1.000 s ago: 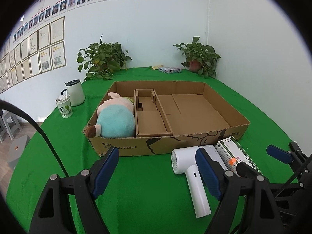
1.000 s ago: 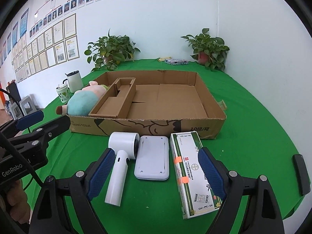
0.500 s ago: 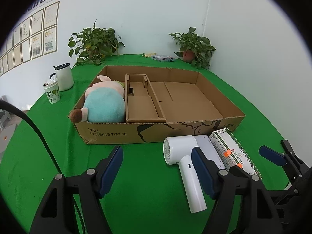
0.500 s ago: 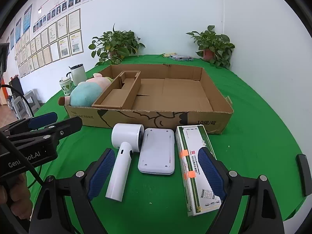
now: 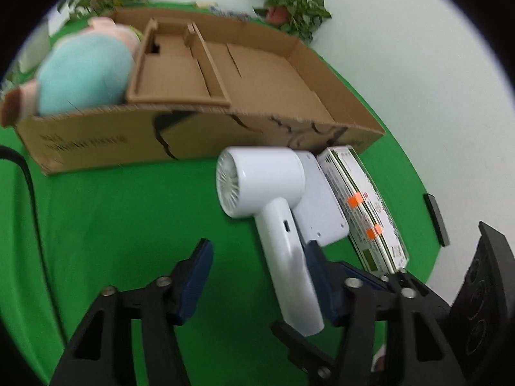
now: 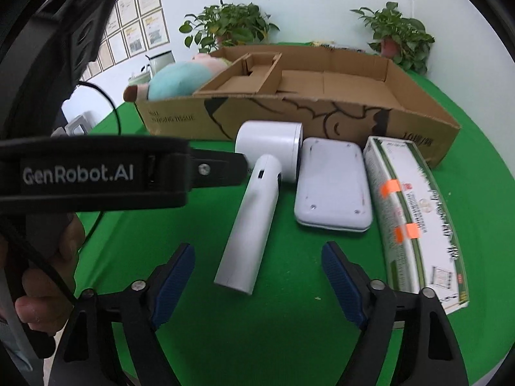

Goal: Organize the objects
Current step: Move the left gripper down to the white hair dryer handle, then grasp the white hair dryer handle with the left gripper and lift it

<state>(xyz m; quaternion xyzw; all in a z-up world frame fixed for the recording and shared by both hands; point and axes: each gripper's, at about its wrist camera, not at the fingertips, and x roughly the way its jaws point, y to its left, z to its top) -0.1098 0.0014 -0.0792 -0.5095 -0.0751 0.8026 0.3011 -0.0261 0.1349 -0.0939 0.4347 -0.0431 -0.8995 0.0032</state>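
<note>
Hair dryer (image 5: pixel 273 199), white, lies on the green tablecloth (image 5: pixel 112 218) in front of the cardboard box (image 5: pixel 106 135), much larger in both views than a second ago, as both grippers have dropped and tipped down toward it. In the left wrist view its round head with the grille faces about nine o'clock, and its handle runs from the head toward five o'clock; in the right wrist view the handle runs toward seven o'clock. A flat white device (image 6: pixel 333 186) lies just right of the head, and a long green-and-white carton (image 6: pixel 415 212) with two orange tape strips lies beside that, its long axis running roughly twelve to six.

The left gripper (image 5: pixel 257 276) has just been closing; its blue pads stand apart, the right one close beside the lower handle and the left one clear of it, so nothing is pinched. The right gripper (image 6: pixel 257 273) has also been closing, its pads apart with the handle's end between them, untouched.

Readable writing: "GenRobot.AI" on the left gripper's body in the right wrist view, and "HANGING TISSUE" on the box front. The carton's print is too blurred to read.

A teal and pink plush toy (image 6: pixel 180 78) lies in the box's left compartment.
</note>
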